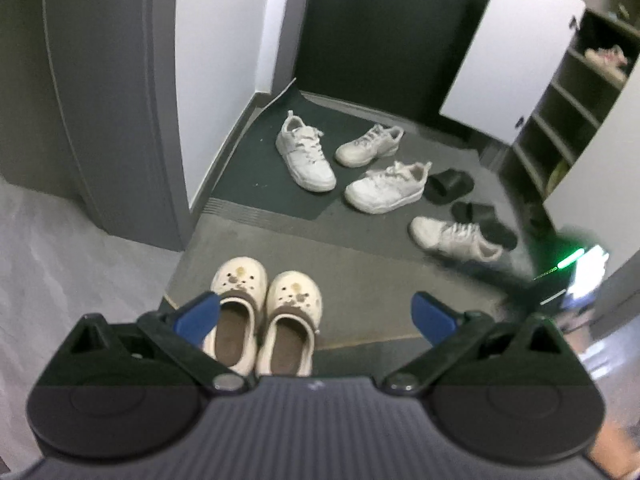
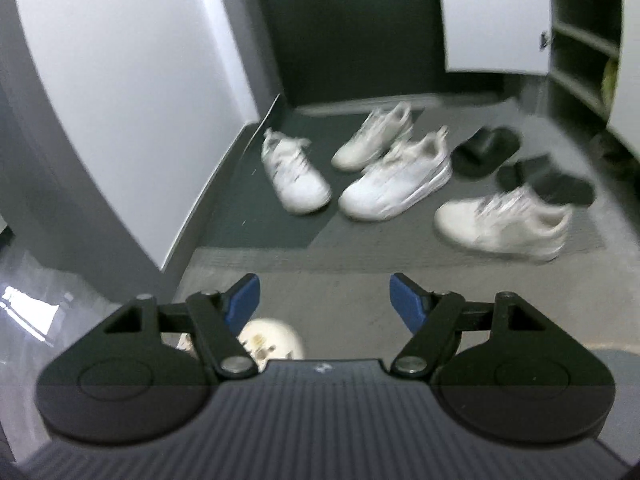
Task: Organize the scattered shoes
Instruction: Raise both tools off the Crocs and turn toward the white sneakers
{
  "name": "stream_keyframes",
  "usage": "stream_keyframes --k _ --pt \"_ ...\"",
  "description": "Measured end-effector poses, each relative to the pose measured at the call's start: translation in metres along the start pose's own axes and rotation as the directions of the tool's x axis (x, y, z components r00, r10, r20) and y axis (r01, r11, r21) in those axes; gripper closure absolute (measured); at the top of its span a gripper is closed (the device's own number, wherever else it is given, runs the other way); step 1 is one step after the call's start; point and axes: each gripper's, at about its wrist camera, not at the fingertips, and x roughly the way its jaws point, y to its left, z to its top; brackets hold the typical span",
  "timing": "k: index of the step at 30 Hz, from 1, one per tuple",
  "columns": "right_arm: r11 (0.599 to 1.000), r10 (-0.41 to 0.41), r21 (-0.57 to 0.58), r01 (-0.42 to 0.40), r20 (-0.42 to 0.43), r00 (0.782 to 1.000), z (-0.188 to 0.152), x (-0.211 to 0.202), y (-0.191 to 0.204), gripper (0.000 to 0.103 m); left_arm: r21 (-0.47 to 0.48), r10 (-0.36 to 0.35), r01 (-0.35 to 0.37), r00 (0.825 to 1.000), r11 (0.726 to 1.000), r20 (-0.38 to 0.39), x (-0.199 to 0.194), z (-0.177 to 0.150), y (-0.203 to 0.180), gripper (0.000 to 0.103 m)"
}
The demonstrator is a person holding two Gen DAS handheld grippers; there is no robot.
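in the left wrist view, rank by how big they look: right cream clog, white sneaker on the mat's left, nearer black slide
1. right cream clog, though nearness inflates it
2. white sneaker
3. black slide, partly hidden

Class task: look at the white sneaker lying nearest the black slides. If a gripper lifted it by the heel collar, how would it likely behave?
The white sneaker would probably keep its shape, since its thick sole looks stiff. Its toe may dip, because a heel grip leaves most of the shoe hanging forward. Its loose laces would likely dangle and might brush the black slides beside it.
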Motion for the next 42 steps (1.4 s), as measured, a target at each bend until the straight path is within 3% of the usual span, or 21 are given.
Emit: stream_keyframes --k 6,9,12,16,24,29,30,32,37,39,42 --pt "0.999 0.013 0.029 -0.013 0.008 1.000 0.064 -0.090 -0.040 0.028 0.059 0.033 -0.029 0.997 0.998 -0.065 0.022 -0.023 0.004 0.000" --pt "1.000 -0.010 0.007 0.009 0.049 0.999 0.071 -0.117 -0.052 0.027 0.078 0.074 -0.068 0.994 0.995 -0.083 0.031 -0.033 0.010 0.000" --pt "0.999 0.017 0.041 -0.021 0.095 0.995 0.066 -0.131 -0.070 0.027 0.057 0.076 -0.071 0.991 0.996 -0.108 0.029 -0.029 0.013 0.000" --pt "0.998 -0.012 0.069 0.003 0.124 0.992 0.054 -0.134 -0.091 0.027 0.097 0.104 -0.099 0.994 0.990 -0.044 0.010 -0.007 -0.008 0.000" --pt "0.985 -0.020 0.175 -0.004 0.139 0.990 0.043 -0.145 -0.130 0.027 0.254 0.053 -0.058 0.998 0.965 0.025 -0.004 0.041 -0.091 0.000" --pt "0.973 -0.009 0.227 -0.033 0.181 0.984 0.034 -0.158 -0.154 0.026 0.371 -0.026 0.017 0.999 0.928 0.021 0.008 0.057 -0.166 0.000" --pt "0.972 -0.029 0.235 -0.018 0.194 0.981 0.031 -0.163 -0.160 0.014 0.393 -0.042 0.031 0.999 0.919 0.020 0.012 0.061 -0.179 0.000" --pt "0.970 -0.062 0.245 0.001 0.238 0.969 0.027 -0.174 -0.172 0.007 0.431 -0.051 0.030 0.998 0.902 0.037 0.028 0.064 -0.210 0.000" --pt "0.981 -0.114 0.185 0.059 0.302 0.947 0.017 -0.188 -0.198 0.008 0.437 -0.092 0.062 0.995 0.897 0.047 0.075 0.085 -0.266 0.000" --pt "0.991 -0.124 0.089 0.101 0.313 0.941 0.008 -0.193 -0.213 0.008 0.443 -0.106 0.078 0.994 0.893 0.039 0.094 0.090 -0.289 0.000" --pt "0.980 -0.177 0.127 0.150 0.234 0.956 0.001 -0.208 -0.234 0.008 0.484 -0.143 0.117 0.990 0.867 0.016 0.112 0.096 -0.320 0.000"
